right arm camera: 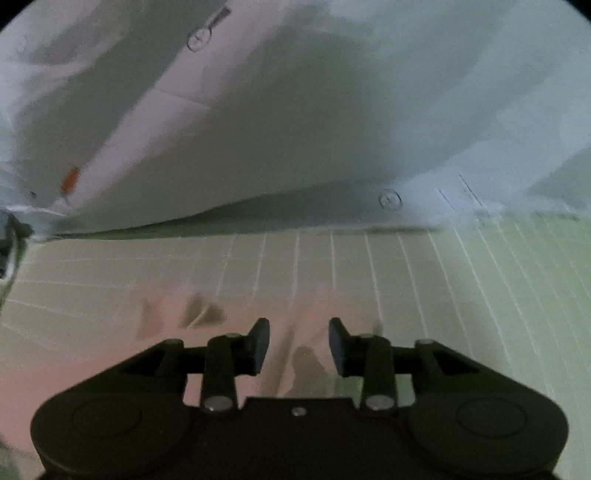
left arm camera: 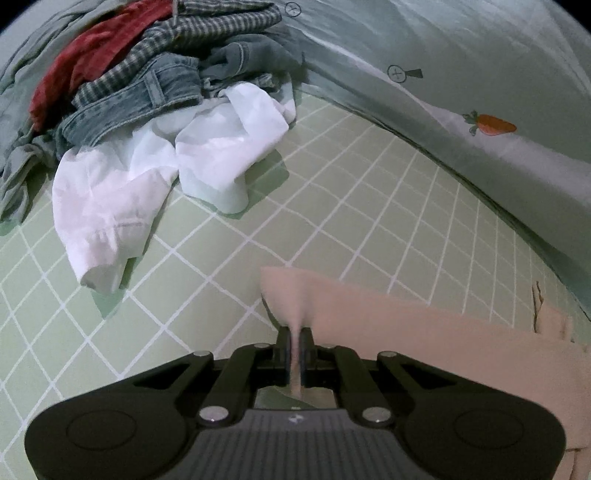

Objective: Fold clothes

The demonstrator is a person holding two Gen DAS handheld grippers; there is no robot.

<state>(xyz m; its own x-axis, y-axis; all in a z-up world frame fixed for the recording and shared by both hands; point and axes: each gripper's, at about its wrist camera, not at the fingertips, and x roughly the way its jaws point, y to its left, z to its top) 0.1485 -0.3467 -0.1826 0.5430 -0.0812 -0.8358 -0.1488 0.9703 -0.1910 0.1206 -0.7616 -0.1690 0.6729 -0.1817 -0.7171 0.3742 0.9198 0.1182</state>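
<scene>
Nearest in the left wrist view, the left gripper [left arm camera: 294, 354] has its two black fingers pressed together on a pinched ridge of the pale pink cloth garment [left arm camera: 424, 332], which spreads flat from the fingertips toward the right over the light green bed sheet with a white grid pattern [left arm camera: 369, 192].

In the right wrist view, the right gripper [right arm camera: 299, 347] hangs just above the same pink garment [right arm camera: 110, 354] with its fingers spread apart and nothing between them; the picture is blurred, so the folds under it are hard to read. The pink garment covers the near left part of the green grid sheet [right arm camera: 480, 280].

Farther on in the left view, a crumpled white shirt [left arm camera: 155, 173] lies on the sheet, well apart from the pink garment. Behind it and touching it is a heap holding blue denim jeans [left arm camera: 147, 99], a grey checked shirt [left arm camera: 207, 33] and a red cloth [left arm camera: 81, 59].

Along the far edge of the sheet rises a pale grey-green quilt printed with an orange carrot [left arm camera: 491, 123].
</scene>
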